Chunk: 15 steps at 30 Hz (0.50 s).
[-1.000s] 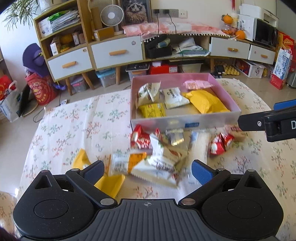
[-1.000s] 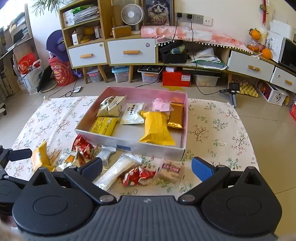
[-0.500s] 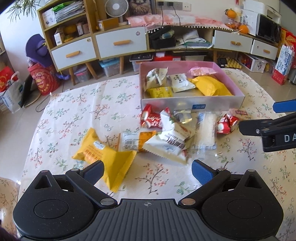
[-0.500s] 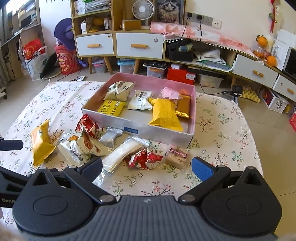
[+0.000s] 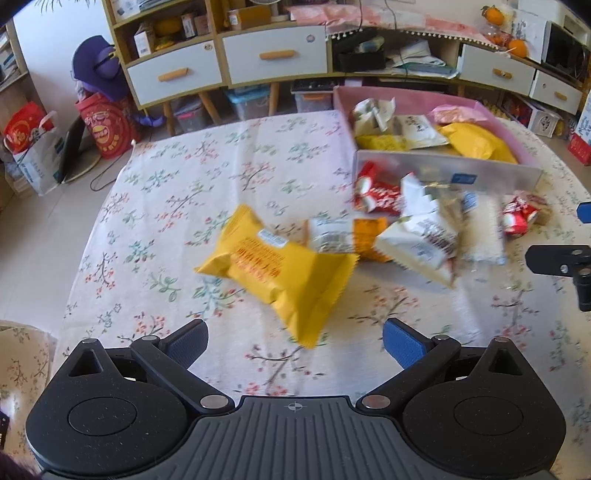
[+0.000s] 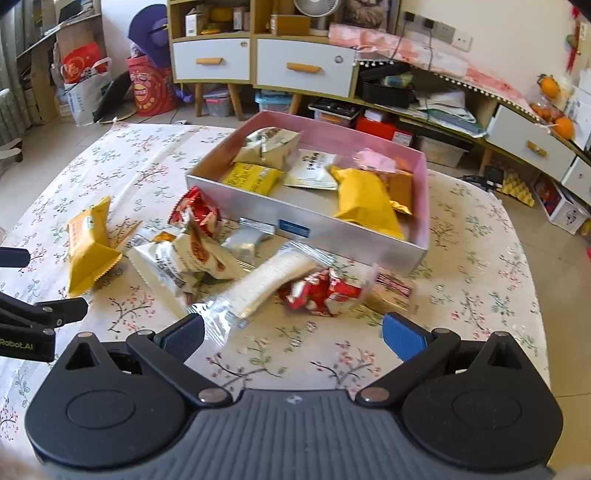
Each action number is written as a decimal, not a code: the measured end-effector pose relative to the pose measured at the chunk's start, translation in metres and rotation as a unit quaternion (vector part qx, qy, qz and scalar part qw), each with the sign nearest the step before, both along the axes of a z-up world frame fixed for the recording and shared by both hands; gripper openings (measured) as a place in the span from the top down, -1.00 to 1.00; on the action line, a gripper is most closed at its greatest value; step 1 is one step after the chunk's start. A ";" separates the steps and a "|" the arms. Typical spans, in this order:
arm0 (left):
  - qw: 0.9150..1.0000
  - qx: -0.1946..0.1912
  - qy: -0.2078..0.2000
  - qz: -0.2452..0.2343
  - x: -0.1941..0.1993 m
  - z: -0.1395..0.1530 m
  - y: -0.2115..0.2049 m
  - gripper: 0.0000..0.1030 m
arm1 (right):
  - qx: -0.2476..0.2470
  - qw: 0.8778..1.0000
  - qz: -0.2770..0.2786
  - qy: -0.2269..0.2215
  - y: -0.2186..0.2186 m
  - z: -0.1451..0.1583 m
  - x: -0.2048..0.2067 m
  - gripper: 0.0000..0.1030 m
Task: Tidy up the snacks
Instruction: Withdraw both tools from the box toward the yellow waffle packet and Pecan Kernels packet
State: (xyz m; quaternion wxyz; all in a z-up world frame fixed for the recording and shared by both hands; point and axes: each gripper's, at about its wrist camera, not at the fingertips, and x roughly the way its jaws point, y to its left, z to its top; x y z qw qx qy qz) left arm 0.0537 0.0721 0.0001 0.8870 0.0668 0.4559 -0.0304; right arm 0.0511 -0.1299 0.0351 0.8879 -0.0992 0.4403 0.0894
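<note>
1. Floral tablecloth [image 5: 177, 206] covers the table.
2. Wooden shelf unit with white drawers [image 6: 258, 62] stands against the far wall.
3. Desk fan [image 6: 317, 9] sits on the unit's top shelf.
4. Purple chair [image 5: 98, 68] stands left of the drawers.
5. Red gift bag [image 6: 149, 90] sits on the floor below the chair.
6. Oranges [image 6: 554, 107] sit on the low cabinet at right.
7. Red box [image 6: 384, 129] is tucked under the low shelf.

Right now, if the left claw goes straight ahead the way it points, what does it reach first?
Most likely the big yellow snack bag lying on the flowered tablecloth. It sits just ahead of the open left claw, between its fingers' line, though depth is hard to judge.
</note>
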 end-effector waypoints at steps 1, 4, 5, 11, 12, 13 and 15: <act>1.000 0.000 -0.001 0.000 0.001 -0.003 0.003 -0.97 | 0.001 1.000 0.004 0.001 0.003 -0.001 0.001 -0.99; 1.000 -0.002 -0.008 -0.007 0.005 -0.009 0.010 -0.97 | 0.001 1.000 0.025 0.000 0.013 -0.004 0.003 -0.99; 1.000 -0.002 -0.011 -0.010 0.007 -0.011 0.011 -0.97 | 0.002 0.999 0.036 -0.003 0.017 -0.005 0.003 -0.99; 0.999 -0.016 -0.025 -0.031 0.020 -0.021 0.020 -0.97 | 0.013 0.996 0.089 -0.023 0.035 -0.009 0.011 -0.99; 0.999 -0.016 -0.026 -0.034 0.022 -0.022 0.021 -0.97 | 0.014 0.995 0.097 -0.025 0.038 -0.010 0.012 -0.99; 0.999 -0.017 -0.026 -0.037 0.024 -0.023 0.022 -0.97 | 0.014 0.994 0.105 -0.024 0.041 -0.012 0.013 -0.99; 0.999 -0.021 -0.024 -0.037 0.028 -0.026 0.023 -0.97 | 0.011 0.993 0.120 -0.021 0.046 -0.016 0.015 -0.99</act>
